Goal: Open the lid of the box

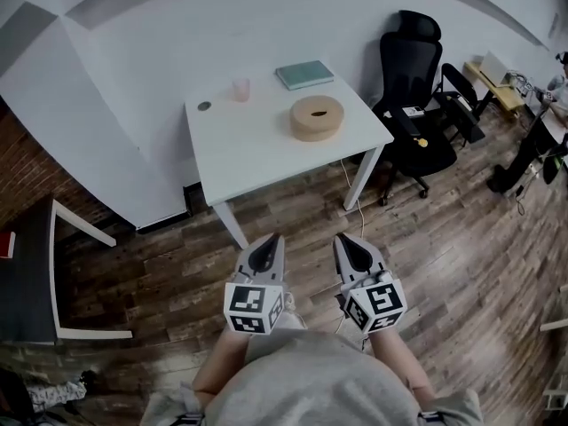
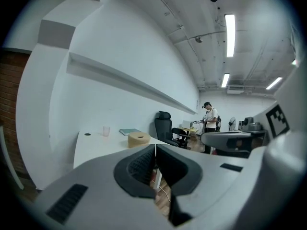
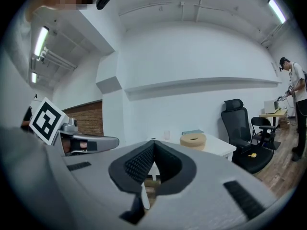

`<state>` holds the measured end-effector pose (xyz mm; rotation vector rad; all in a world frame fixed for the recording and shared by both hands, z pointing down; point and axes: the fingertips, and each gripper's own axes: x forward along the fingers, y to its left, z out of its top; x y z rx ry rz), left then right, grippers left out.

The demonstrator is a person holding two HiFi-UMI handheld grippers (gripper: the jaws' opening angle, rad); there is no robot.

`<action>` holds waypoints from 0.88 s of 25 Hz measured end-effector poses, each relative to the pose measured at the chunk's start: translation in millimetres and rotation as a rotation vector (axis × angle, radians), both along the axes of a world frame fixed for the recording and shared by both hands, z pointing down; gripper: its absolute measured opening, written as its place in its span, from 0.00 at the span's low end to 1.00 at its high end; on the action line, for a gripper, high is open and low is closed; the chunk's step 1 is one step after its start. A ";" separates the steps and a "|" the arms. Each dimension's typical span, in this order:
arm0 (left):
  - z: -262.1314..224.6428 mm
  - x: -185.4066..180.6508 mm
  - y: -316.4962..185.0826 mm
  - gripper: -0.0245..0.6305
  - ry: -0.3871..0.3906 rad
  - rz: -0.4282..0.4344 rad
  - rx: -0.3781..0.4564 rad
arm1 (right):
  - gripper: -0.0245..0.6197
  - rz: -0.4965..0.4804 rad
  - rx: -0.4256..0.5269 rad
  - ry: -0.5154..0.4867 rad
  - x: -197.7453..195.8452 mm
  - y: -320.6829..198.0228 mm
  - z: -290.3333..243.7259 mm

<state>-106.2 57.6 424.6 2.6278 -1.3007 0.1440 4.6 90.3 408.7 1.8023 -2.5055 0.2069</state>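
A round tan box with a dimpled lid stands on the white table, toward its right side. It also shows as a small tan round box in the left gripper view and as a tan box in the right gripper view. My left gripper and right gripper hang side by side over the wood floor, well short of the table. Both are shut with nothing between the pads. The left gripper and the right gripper point toward the table.
On the table lie a teal book, a clear cup and a small dark disc. A black office chair stands right of the table. A dark side table is at the left. A person stands far off.
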 end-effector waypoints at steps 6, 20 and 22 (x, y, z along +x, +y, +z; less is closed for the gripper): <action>0.4 8.2 -64.2 0.05 -0.026 0.046 0.004 | 0.04 0.043 0.016 -0.004 5.8 -65.0 -6.6; 15.9 20.2 -177.2 0.05 -0.008 0.098 -0.024 | 0.04 0.060 0.007 0.045 4.9 -165.9 4.0; 18.0 23.7 -186.9 0.05 -0.010 0.101 -0.028 | 0.05 0.058 -0.003 0.042 7.0 -174.2 6.6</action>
